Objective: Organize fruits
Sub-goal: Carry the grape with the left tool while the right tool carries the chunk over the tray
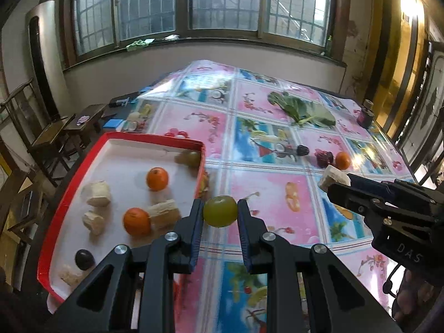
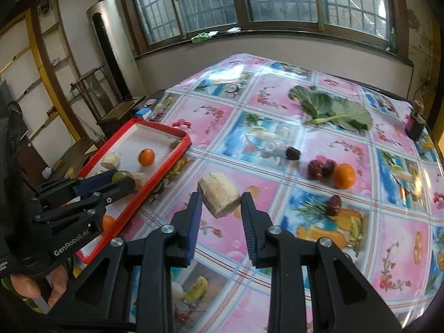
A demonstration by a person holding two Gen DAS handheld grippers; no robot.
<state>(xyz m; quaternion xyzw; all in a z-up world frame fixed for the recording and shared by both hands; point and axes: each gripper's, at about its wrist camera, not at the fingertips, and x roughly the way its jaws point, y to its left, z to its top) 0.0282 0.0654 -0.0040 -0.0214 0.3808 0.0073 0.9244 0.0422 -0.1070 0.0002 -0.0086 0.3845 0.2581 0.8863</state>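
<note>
My left gripper is shut on a green grape, held above the tablecloth just right of the red tray. The tray holds two oranges, several pale banana chunks, a dark grape and a green grape in its far corner. My right gripper is shut on a pale banana chunk above the table's middle. In the left wrist view the right gripper shows at the right with that chunk. In the right wrist view the left gripper hangs over the tray.
On the flowered tablecloth lie an orange, dark red fruits, another dark fruit, a dark piece and a green leaf. A small dark bottle stands at the far right edge. Chairs stand left of the table.
</note>
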